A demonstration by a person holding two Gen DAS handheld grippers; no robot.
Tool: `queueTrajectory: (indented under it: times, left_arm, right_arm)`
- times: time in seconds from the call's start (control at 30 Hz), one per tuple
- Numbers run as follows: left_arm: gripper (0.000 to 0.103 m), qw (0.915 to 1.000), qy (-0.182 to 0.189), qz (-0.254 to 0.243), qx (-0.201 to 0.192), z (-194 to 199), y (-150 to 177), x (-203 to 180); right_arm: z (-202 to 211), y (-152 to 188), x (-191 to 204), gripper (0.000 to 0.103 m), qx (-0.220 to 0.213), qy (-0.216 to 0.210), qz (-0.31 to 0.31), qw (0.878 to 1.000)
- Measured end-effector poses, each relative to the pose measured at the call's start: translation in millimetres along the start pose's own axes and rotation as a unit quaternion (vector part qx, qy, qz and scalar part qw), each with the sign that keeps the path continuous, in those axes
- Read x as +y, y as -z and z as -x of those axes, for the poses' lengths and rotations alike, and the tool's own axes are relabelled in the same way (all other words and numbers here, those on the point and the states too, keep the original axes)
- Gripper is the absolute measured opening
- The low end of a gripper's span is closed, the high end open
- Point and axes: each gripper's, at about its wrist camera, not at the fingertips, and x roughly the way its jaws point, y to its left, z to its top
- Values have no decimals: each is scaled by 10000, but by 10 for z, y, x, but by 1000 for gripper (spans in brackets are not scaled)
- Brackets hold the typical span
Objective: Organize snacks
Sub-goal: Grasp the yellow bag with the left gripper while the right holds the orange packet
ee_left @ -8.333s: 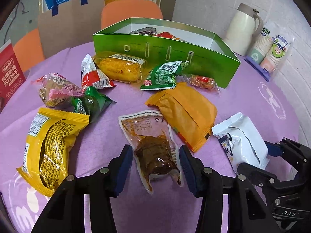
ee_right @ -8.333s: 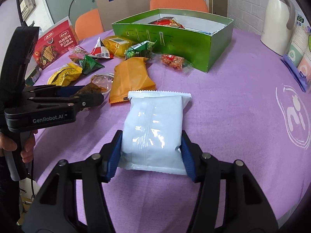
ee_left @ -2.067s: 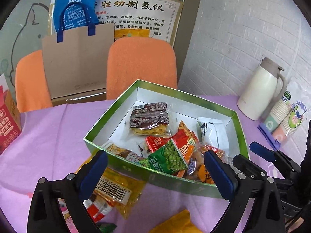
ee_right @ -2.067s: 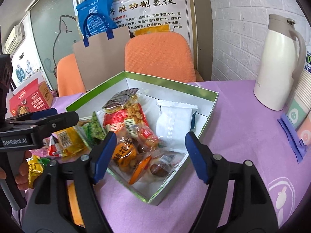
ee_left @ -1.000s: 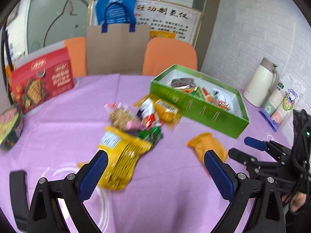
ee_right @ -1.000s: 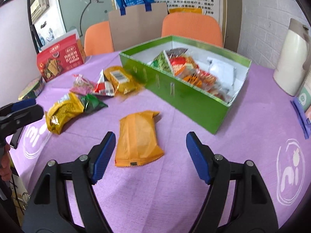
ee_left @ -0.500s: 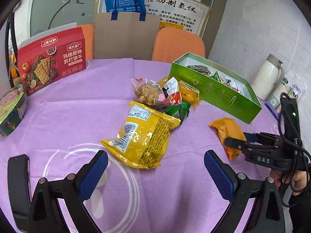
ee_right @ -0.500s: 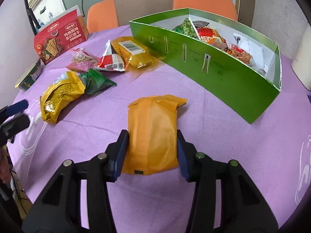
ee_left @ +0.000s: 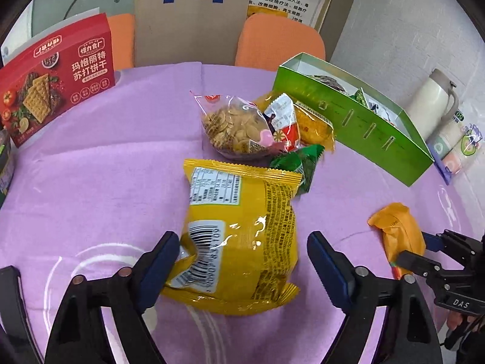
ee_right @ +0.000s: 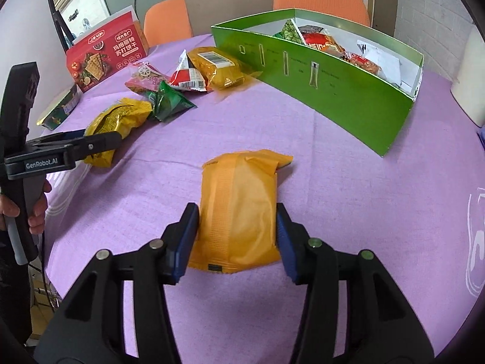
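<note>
Both grippers have dropped back from the box to the loose snacks: the right gripper point(ee_right: 238, 236) now has its blue pads pressed on the orange packet point(ee_right: 239, 209) lying flat on the purple tablecloth point(ee_right: 348, 182), while the left gripper point(ee_left: 241, 261) straddles the big yellow bag point(ee_left: 239, 236) with its fingers spread, not yet closed. So two more pickups look under way. Beyond, the green box point(ee_right: 318, 82) already holds a heap of packets, green, red and white among them.
</note>
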Motion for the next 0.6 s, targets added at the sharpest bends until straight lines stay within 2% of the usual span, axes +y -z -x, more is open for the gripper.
queueTrajectory:
  times: [0.07,0.33,0.4,0.47,0.5,0.53,0.57,0.6]
  left_arm:
    - [84,10000,47,33,27,39,36,-9]
    - [85,9993,-252,-98,245,-58,-19,-118]
    - [85,9994,-275,-148,173,-74,6,-130]
    - [82,9993,-298,-177,113,-63,36,-129]
    - [76,9992,-339,-204,96,-47,48,-125]
    - [60,9991,-348,-241,103,-39,50,-129]
    - [50,9989,-373,-259,105,-19,51,-125]
    - [47,9993,-262,-222,118,8,42,-114]
  right_arm:
    - [-6,-3,22,61,9,-14,6,10000]
    - [-30,-1,83,63,-8,123,-62,9999]
    - [-44,0,110,63,-19,237,12,9997]
    - [-45,16,137,50,-84,422,138,9990]
    - [-40,25,142,49,-109,386,172,9990]
    - [-34,27,131,48,-112,342,145,9992]
    - [-32,22,127,47,-103,308,128,9994]
    - [-22,14,121,46,-86,267,119,9995]
